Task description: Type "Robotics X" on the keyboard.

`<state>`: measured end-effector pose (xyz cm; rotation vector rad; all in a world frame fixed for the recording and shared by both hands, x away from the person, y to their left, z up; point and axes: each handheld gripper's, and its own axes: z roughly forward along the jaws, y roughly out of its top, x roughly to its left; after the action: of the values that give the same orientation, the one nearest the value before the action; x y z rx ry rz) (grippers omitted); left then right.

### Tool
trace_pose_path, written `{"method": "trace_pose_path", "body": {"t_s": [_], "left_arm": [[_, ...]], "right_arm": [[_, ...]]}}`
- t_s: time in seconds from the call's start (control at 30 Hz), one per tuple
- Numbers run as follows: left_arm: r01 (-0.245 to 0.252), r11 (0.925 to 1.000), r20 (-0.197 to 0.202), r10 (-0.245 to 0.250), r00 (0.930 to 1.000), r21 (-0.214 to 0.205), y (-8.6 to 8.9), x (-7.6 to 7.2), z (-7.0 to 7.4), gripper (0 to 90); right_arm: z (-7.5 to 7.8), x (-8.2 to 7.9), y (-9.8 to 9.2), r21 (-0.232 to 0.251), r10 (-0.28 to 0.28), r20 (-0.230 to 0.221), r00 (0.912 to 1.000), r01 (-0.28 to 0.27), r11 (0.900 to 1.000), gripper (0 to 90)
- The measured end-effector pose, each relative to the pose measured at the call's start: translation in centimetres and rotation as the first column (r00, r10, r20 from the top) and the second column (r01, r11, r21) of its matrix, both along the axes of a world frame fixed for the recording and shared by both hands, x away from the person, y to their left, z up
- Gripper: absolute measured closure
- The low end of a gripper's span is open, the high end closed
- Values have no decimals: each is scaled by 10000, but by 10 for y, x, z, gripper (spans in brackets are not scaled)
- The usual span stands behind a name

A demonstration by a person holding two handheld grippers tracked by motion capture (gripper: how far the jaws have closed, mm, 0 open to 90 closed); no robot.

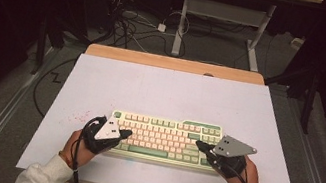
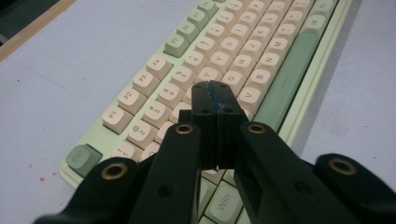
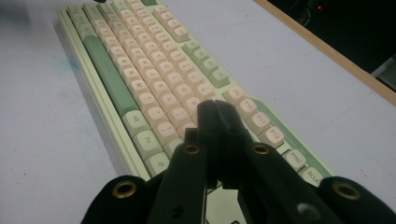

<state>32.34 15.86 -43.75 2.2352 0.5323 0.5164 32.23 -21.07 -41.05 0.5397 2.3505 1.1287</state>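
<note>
The desk (image 1: 101, 85) carries a pale green keyboard (image 1: 163, 135) lying directly under both sets of fingers, its length running between them. The left gripper (image 1: 124, 133) hangs over the keyboard's left end, the right gripper (image 1: 200, 144) over its right end, each with fingers pressed fully together and holding nothing. In the left gripper view the joined fingertips (image 2: 215, 95) sit above the letter rows, near the V key (image 2: 251, 94); whether they touch a key is hard to tell. Pressing well likely means coming straight down with the closed tip centred on one cap, lightly, so neighbouring keys beside the fingers stay unpressed.
</note>
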Motion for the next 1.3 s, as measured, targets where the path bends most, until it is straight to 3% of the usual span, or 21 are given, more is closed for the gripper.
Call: {"method": "trace_pose_path", "body": {"t_s": [0.47, 0.9, 1.3], "left_arm": [[548, 9985, -255, -547, 9982, 49, -12, -7, -4, 876], [1081, 9926, -638, -1045, 9925, 556, -28, -11, -17, 876], [870, 9949, -704, -833, 9940, 514, -26, -5, -19, 876]], "right_arm": [[0, -1, 1, -22, 51, -2, 10000, -51, 10000, 897], [0, -1, 2, -11, 74, -11, 10000, -74, 10000, 897], [-2, 0, 3, -39, 139, -52, 9999, -140, 9999, 897]]}}
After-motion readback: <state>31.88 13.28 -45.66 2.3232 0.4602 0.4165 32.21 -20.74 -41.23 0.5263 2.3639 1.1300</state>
